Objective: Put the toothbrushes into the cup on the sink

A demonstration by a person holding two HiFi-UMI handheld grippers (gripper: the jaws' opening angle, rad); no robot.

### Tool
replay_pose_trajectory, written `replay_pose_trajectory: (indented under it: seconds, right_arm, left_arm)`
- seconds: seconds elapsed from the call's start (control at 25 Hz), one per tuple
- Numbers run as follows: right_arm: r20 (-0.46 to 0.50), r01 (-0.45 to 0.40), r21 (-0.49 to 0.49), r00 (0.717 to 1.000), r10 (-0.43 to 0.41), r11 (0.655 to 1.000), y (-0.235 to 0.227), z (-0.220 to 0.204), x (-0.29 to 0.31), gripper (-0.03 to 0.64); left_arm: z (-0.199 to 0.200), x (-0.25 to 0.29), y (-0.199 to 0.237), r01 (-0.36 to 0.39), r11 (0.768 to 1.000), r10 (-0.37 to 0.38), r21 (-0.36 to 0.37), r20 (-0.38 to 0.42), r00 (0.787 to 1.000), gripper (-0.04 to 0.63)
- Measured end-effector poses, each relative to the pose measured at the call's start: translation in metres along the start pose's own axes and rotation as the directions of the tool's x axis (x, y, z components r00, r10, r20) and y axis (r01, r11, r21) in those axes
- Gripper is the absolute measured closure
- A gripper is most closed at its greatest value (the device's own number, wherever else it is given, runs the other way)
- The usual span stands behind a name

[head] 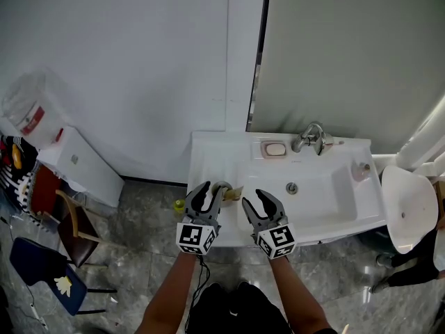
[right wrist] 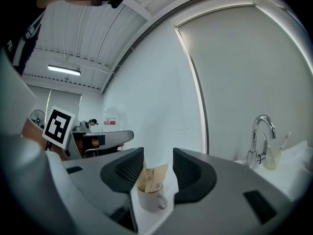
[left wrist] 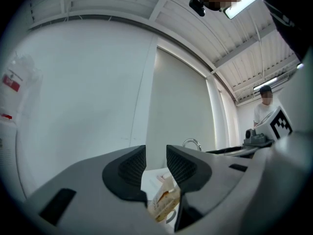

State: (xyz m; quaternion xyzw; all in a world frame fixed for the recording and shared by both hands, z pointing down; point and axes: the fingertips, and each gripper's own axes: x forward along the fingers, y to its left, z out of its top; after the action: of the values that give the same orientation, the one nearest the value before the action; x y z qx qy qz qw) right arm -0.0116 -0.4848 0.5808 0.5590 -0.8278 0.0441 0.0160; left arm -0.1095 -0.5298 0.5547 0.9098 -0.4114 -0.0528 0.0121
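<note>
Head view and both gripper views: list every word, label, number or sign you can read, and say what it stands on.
No text can be read anywhere.
Red label on the white bag: too small to read.
Red sign in the right gripper view's background: blurred.
Tan wrappers in the cup: print too small.
Marker cube: black-and-white pattern only, no letters.

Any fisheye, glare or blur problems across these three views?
Head view: sharp, even light, slight wide-angle bend; sink white, not blown out. Left gripper view: heavy fisheye, dark corners, ceiling light flares, packets beyond the jaws slightly soft. Right gripper view: same fisheye, wall edges bow; cup and faucet readable.
</note>
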Motion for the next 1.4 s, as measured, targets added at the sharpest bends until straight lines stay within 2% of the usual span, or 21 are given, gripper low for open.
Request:
replay_pose_trajectory:
  seconds: [0.32,0.6,1.4]
  right_arm:
    - [-0.015,-0.026,0.001,1.0,0.026,1.0,0.008,0.036,0.008,0.419]
    - [-0.05,-0.04,-0.013,0.998,0.039,0.999,0.01,0.04,0.016,0.419]
    - [-0.04,-0.042,-0.027,0.998,0.041,0.999,0.013,0.063,0.012,0.422]
  left_arm:
    - [0.029,-0.01,0.005,-0.029,0.999,0.029,-0.013,-0.029,0.999,0.463]
    - [0.046,-0.014,0.008,-0.036,0.999,0.036,-0.006,-0.029,0.999,0.463]
    - [0.067,-0.03,0.008,-0.06,0.998,0.06,0.001,-0.031,0.998,0.463]
